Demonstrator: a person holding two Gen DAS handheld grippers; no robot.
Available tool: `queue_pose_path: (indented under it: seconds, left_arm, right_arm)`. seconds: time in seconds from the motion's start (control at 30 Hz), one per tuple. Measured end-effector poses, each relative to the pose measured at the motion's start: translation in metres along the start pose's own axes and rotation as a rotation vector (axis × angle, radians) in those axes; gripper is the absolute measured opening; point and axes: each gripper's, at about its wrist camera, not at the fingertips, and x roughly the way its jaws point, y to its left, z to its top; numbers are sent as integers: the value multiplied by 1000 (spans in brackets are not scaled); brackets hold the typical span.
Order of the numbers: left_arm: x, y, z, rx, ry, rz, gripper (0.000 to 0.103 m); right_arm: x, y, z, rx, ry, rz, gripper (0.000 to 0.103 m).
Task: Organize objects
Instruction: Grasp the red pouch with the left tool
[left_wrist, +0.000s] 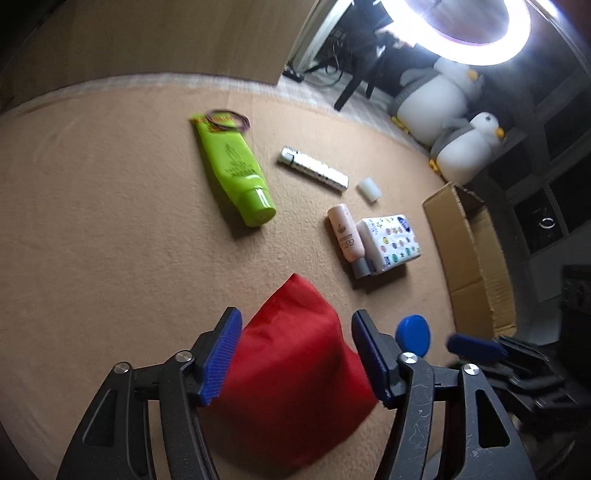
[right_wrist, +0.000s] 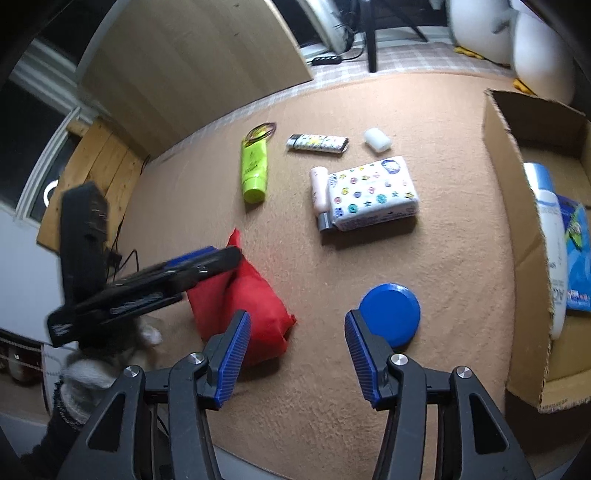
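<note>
Left wrist view: the left gripper (left_wrist: 295, 360) stands with its blue pads (left_wrist: 221, 358) spread wide, and the red pouch (left_wrist: 291, 365) lies between them on the tan carpet (left_wrist: 110, 221); the left pad seems to be touching the cloth, though blur makes the contact hard to judge, and the right pad looks just clear of it. Farther off on the carpet lie a green tube (left_wrist: 236, 170) with hair ties (left_wrist: 229, 120) at its far end, a patterned lighter (left_wrist: 314, 168), a small white block (left_wrist: 369, 189), and a pink bottle (left_wrist: 345, 236) touching a tissue pack (left_wrist: 391, 240). A blue lid (left_wrist: 413, 334) sits just right of the gripper, beside the cardboard box (left_wrist: 469, 251). Right wrist view: the right gripper (right_wrist: 297, 356) has its jaws partly apart with bare carpet between them, holding nothing. The blue lid (right_wrist: 390, 310) lies just beyond its right finger, and the red pouch (right_wrist: 240, 299) just beyond its left finger, with the left gripper (right_wrist: 207, 264) reaching over it from the left, borne by a gloved hand (right_wrist: 85, 380). The cardboard box (right_wrist: 517, 229) stands to the right, with a white bottle (right_wrist: 552, 243) and a blue packet (right_wrist: 578, 254) inside.
</note>
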Motion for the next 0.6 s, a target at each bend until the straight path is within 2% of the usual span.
queue_pose_path:
  seconds: [0.1, 0.23, 0.37, 0.6]
  left_arm:
    - [-21, 13, -14, -27, -24, -4, 78]
    - [-27, 29, -33, -55, 4, -21, 87]
    - [-19, 35, -49, -66, 54, -50, 88]
    - [-3, 30, -58, -83, 85, -96, 88]
  right_arm:
    - [7, 8, 5, -43, 18, 9, 54]
    - [20, 22, 16, -117, 51, 10, 63]
    - [36, 37, 25, -179, 89, 6, 64]
    - [66, 56, 28, -236, 167, 16, 64]
